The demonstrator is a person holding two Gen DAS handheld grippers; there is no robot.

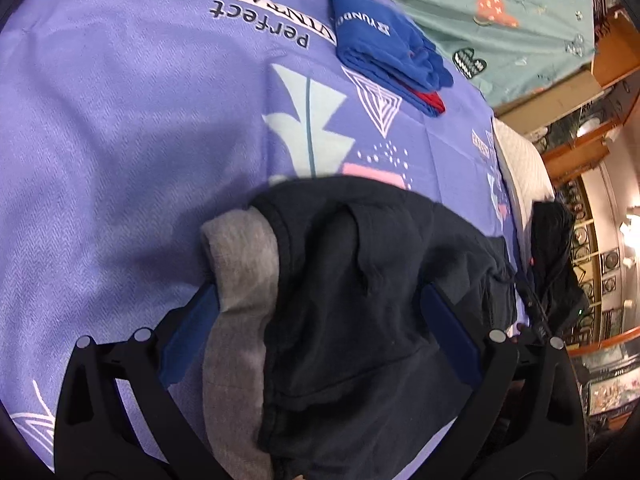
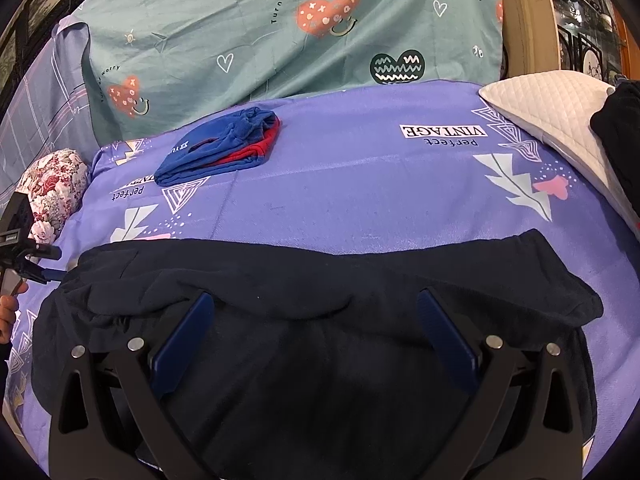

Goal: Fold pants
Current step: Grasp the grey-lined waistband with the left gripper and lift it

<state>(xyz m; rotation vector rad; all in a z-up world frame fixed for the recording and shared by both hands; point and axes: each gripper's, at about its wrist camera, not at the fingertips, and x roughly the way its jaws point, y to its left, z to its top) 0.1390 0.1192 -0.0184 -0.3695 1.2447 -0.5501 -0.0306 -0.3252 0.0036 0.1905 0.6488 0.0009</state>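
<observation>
Dark navy pants (image 2: 320, 272) lie crosswise on the purple bedsheet (image 2: 360, 184), folded into a broad band. My right gripper (image 2: 315, 298) is open wide, its blue fingers (image 2: 188, 332) spread over the cloth's middle. In the left wrist view the pants (image 1: 352, 264) end in a bunched edge with grey inner fabric (image 1: 244, 256) showing. My left gripper (image 1: 320, 292) is open too, and the cloth fills the space between its fingers. The right wrist view shows the left gripper (image 2: 48, 276) at the pants' left end, held by a hand (image 2: 8, 316).
A folded blue and red garment (image 2: 220, 148) lies farther back on the sheet. Behind it hangs a teal heart-print cloth (image 2: 280, 40). A white quilted pillow (image 2: 560, 112) with a dark garment (image 2: 620, 140) on it sits at the right. A floral cushion (image 2: 52, 184) is at the left.
</observation>
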